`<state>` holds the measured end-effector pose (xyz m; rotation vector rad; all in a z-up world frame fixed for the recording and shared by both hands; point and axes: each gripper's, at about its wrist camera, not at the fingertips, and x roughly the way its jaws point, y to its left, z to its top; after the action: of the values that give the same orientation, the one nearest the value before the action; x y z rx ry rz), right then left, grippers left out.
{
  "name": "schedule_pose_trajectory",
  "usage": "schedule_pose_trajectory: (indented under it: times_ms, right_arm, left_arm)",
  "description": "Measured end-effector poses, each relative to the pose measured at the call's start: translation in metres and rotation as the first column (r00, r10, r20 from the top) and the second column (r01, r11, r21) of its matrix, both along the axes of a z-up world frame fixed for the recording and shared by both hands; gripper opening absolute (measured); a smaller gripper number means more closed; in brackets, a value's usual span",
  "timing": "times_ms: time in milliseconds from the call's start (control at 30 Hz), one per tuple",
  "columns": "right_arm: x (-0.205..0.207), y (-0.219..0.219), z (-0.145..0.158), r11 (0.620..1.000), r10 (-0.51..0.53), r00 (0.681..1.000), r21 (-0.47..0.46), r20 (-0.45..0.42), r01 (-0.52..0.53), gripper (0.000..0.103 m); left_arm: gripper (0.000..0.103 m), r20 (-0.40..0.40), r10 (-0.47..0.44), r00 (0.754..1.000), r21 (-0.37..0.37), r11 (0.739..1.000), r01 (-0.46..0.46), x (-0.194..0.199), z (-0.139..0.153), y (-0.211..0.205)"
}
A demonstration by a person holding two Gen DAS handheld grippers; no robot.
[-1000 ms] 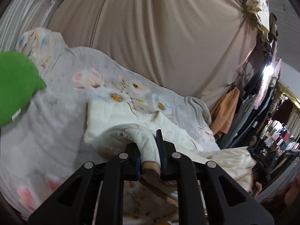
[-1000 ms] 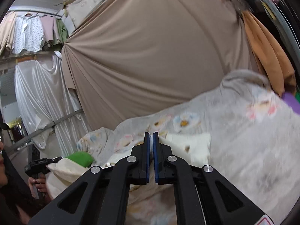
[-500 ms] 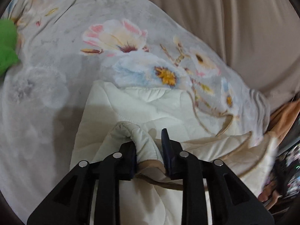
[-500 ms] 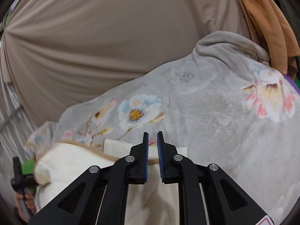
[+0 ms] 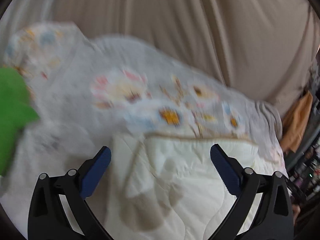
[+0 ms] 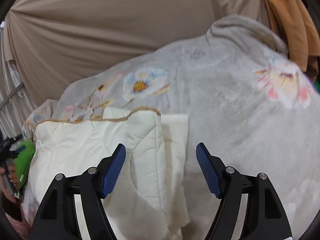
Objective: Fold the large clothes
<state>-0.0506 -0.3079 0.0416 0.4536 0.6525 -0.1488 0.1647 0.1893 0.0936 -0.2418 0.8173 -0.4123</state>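
A cream quilted garment [image 5: 180, 180] with a tan trimmed edge lies folded on a grey floral blanket [image 5: 80, 92]. It also shows in the right wrist view [image 6: 96, 150], with a folded edge running toward me. My left gripper [image 5: 160, 156] is open and empty, just above the garment. My right gripper [image 6: 161, 152] is open and empty, over the garment's right folded edge. The left wrist view is blurred by motion.
The floral blanket [image 6: 230, 100] covers the work surface. A beige curtain [image 6: 120, 20] hangs behind. A green cloth [image 5: 12, 108] lies at the left; it also shows in the right wrist view [image 6: 25, 160]. An orange garment [image 6: 286, 20] hangs at the right.
Both grippers have opened wide. The left gripper has let go of the cream fold it pinched, and the garment now lies flat on the blanket. Both views tilted down, then lifted slightly.
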Motion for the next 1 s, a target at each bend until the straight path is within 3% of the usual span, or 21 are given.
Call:
schedule_pose_trajectory:
  times_ms: [67, 100, 133, 167, 200, 233, 267, 333, 400, 467, 567, 633, 733, 833, 933, 1000]
  right_arm:
    - [0.015, 0.001, -0.009, 0.999, 0.02, 0.999, 0.05, -0.027, -0.019, 0.072]
    - [0.021, 0.003, -0.012, 0.998, 0.032, 0.999, 0.06, -0.041, -0.03, 0.06]
    - [0.028, 0.007, -0.012, 0.996, 0.061, 0.997, 0.063, -0.048, -0.058, 0.041]
    - [0.033, 0.012, -0.009, 0.995, 0.088, 0.995, 0.053, -0.055, -0.085, 0.013]
    - [0.031, 0.018, 0.0, 0.996, 0.083, 0.996, 0.023, -0.027, -0.083, 0.012]
    - [0.024, 0.025, 0.017, 0.996, 0.088, 0.995, -0.015, 0.037, -0.087, 0.011]
    - [0.017, 0.032, 0.031, 0.994, 0.102, 0.99, -0.036, 0.1, -0.099, 0.01]
    - [-0.006, 0.041, 0.065, 0.991, 0.132, 0.955, -0.063, 0.265, -0.12, 0.009]
    - [-0.01, 0.045, 0.076, 0.991, 0.113, 0.945, -0.107, 0.308, -0.083, 0.009]
    - [0.014, 0.036, 0.058, 0.987, 0.053, 0.979, -0.158, 0.195, -0.022, 0.009]
    - [0.062, 0.018, -0.015, 0.991, 0.003, 0.997, -0.132, -0.083, -0.014, 0.009]
    - [0.072, 0.022, -0.042, 0.989, 0.004, 0.99, -0.144, -0.138, -0.024, 0.01]
    - [0.072, 0.031, -0.031, 0.972, -0.025, 0.986, -0.235, -0.167, -0.015, 0.016]
    - [0.054, 0.023, -0.013, 0.969, -0.09, 0.987, -0.241, -0.134, 0.056, 0.028]
    - [0.028, 0.027, 0.019, 0.956, -0.15, 0.989, -0.257, -0.019, 0.14, 0.031]
    - [0.021, 0.047, 0.044, 0.951, -0.115, 0.992, -0.283, 0.048, 0.124, 0.037]
  left_arm:
    - [0.097, -0.127, -0.049, 0.991, -0.003, 0.999, 0.049, 0.019, -0.033, -0.016]
    - [0.095, -0.16, -0.054, 0.986, 0.003, 0.998, 0.056, 0.023, -0.044, -0.021]
    - [0.081, -0.178, -0.053, 0.983, 0.011, 0.998, 0.055, 0.025, -0.053, -0.024]
    - [0.056, -0.192, -0.067, 0.979, 0.023, 0.997, 0.073, 0.026, -0.059, -0.027]
    - [0.044, -0.193, -0.076, 0.978, 0.018, 0.997, 0.081, 0.025, -0.059, -0.027]
    - [0.022, -0.18, -0.067, 0.981, 0.007, 0.998, 0.069, 0.022, -0.056, -0.023]
    - [0.018, -0.143, -0.047, 0.989, -0.001, 0.999, 0.047, 0.017, -0.047, -0.017]
    - [0.016, -0.073, -0.034, 0.997, -0.023, 0.999, 0.033, 0.006, -0.028, -0.008]
    - [0.015, -0.023, -0.013, 1.0, -0.002, 1.0, 0.013, 0.0, -0.014, -0.007]
    - [0.016, -0.023, 0.015, 1.0, 0.075, 0.997, -0.013, 0.005, -0.02, -0.013]
    - [0.019, -0.137, 0.022, 0.99, 0.136, 0.991, -0.003, 0.027, -0.065, -0.024]
    - [0.023, -0.13, 0.022, 0.991, 0.156, 0.988, -0.002, 0.028, -0.079, -0.029]
    - [0.029, -0.085, 0.037, 0.996, 0.225, 0.974, -0.017, 0.023, -0.074, -0.035]
    - [0.046, -0.022, 0.093, 0.995, 0.265, 0.961, -0.084, 0.009, -0.053, -0.023]
    - [0.046, 0.084, 0.114, 0.99, 0.279, 0.951, -0.134, -0.01, -0.02, -0.014]
    - [0.047, 0.166, 0.106, 0.98, 0.293, 0.944, -0.152, -0.025, 0.005, -0.023]
